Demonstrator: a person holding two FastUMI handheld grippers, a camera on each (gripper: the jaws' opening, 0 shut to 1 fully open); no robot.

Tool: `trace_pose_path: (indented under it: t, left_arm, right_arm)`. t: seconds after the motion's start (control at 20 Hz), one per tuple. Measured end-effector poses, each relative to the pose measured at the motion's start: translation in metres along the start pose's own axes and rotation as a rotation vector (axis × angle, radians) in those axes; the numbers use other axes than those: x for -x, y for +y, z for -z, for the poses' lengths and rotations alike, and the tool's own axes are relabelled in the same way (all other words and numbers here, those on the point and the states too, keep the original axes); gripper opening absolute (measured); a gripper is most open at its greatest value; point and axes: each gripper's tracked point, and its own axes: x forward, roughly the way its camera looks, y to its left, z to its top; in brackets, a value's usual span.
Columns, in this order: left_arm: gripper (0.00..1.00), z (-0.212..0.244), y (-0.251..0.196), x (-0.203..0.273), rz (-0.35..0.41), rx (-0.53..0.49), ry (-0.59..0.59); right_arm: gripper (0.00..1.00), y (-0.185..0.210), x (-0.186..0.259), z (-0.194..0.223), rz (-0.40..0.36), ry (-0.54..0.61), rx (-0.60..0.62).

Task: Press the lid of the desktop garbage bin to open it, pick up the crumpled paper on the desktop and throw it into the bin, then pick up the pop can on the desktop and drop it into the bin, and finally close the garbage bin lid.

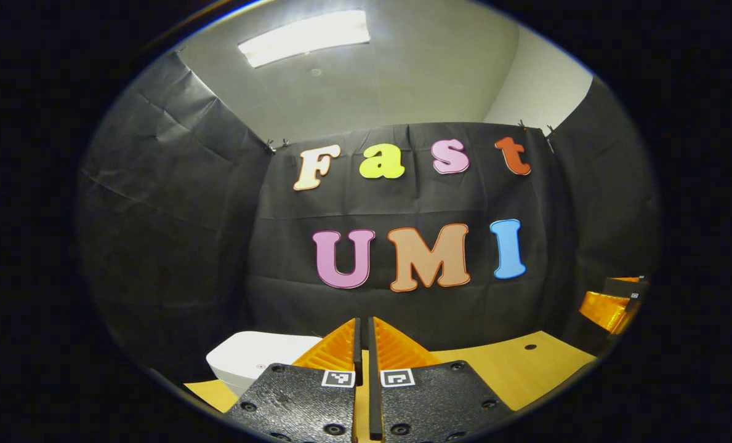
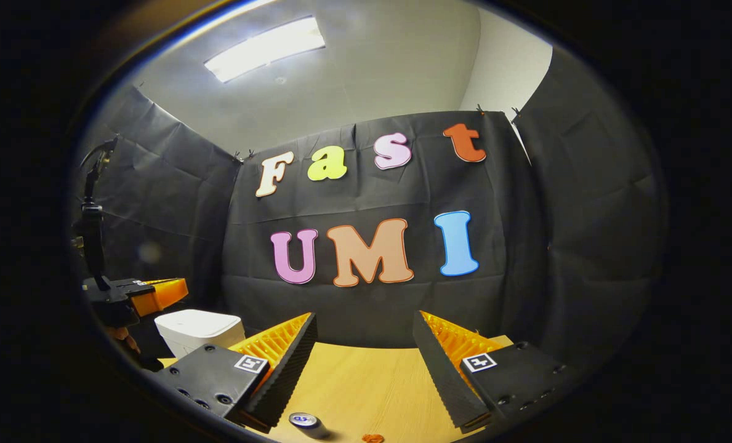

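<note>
Wooden desk ahead; we see bin, lid down, ahead-left of spread right gripper, can cut off below it. Left gripper pressed together, bin partly hidden behind it.

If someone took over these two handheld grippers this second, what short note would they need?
Left gripper: shut, empty, beside the white bin.
Right gripper: open, empty, above the wooden table.
Bin lid looks down in both views.
Pop can lies on the table under the right gripper. Crumpled paper: I can't place it.
Nothing appears done: press lid, bin paper, bin can, close.
</note>
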Motion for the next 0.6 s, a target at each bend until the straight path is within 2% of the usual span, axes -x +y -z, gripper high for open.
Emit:
trace_pose_path:
  t: [0.05,0.1,0.35,0.6]
  left_arm:
    - [0.02,0.004,0.011,-0.003,-0.013,-0.004,0.005]
    - [0.00,0.007,0.022,-0.005,-0.029,-0.009,0.010]
    - [0.00,0.028,0.070,-0.022,-0.080,-0.021,0.045]
    - [0.00,0.073,0.100,-0.034,-0.109,0.000,0.147]
  right_arm:
    - [0.99,0.004,0.000,0.000,0.002,0.000,0.003]
    - [0.98,0.007,0.000,0.000,0.006,0.000,0.005]
    - [0.98,0.021,0.005,0.005,0.041,0.009,0.012]
    - [0.98,0.032,0.010,0.012,0.083,0.031,0.018]
